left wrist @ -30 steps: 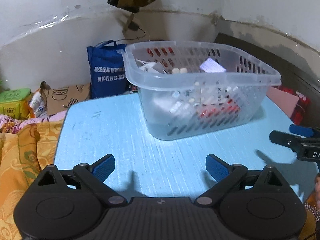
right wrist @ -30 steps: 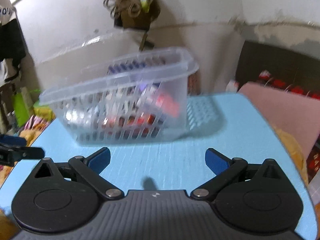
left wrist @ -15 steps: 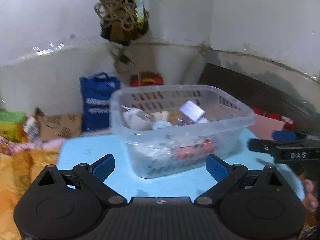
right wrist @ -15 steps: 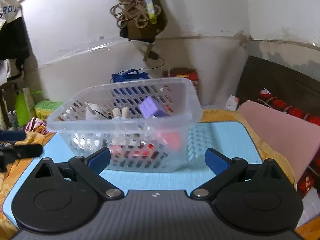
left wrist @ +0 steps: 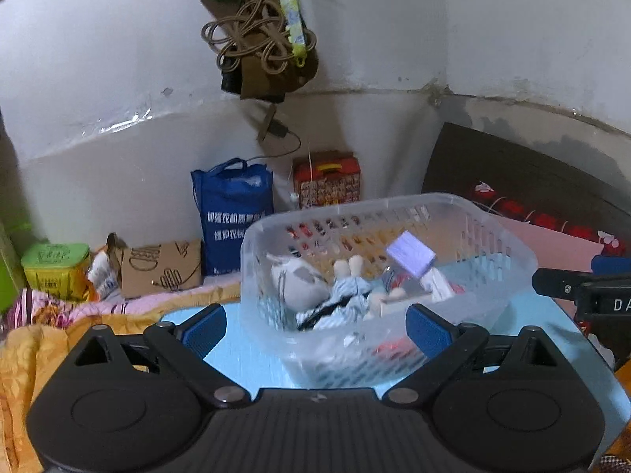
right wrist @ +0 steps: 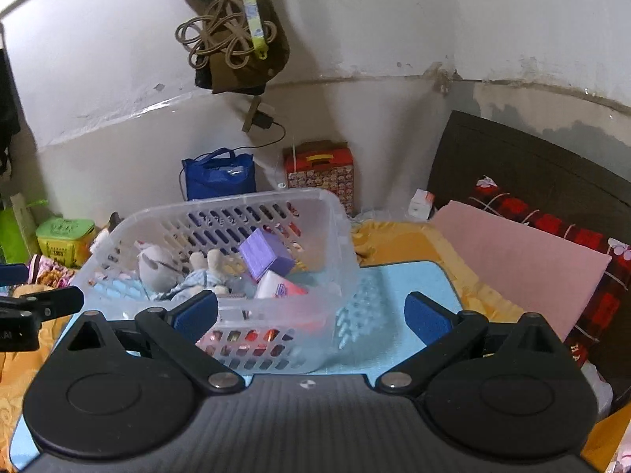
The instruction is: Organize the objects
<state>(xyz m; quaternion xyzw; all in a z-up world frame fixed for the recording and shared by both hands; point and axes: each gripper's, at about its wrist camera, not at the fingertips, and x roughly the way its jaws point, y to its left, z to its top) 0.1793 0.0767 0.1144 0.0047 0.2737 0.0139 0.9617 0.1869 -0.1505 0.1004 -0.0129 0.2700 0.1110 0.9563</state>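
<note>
A clear slotted plastic basket point(left wrist: 508, 236) stands on a light blue table point(left wrist: 252, 362); it also shows in the right wrist view point(right wrist: 339, 236). Inside lie a grey soft toy point(left wrist: 295, 280), a purple box point(left wrist: 410, 252), and small packs. The toy point(right wrist: 157, 264) and the purple box point(right wrist: 264, 256) show from the right too. My left gripper point(left wrist: 315, 329) is open and empty, held back from the basket's near wall. My right gripper point(right wrist: 311, 313) is open and empty, near the basket's right front corner.
A blue bag point(left wrist: 232, 213), a red patterned box point(left wrist: 327, 179), a cardboard bag point(left wrist: 157, 270) and a green tin point(left wrist: 55, 264) stand against the wall. Orange bedding point(left wrist: 23, 354) lies to the left. A pink pillow point(right wrist: 520, 264) and dark headboard point(right wrist: 532, 165) lie to the right.
Both grippers have risen and drawn back from the basket, so it sits lower and smaller in both views. Both stay open and empty.
</note>
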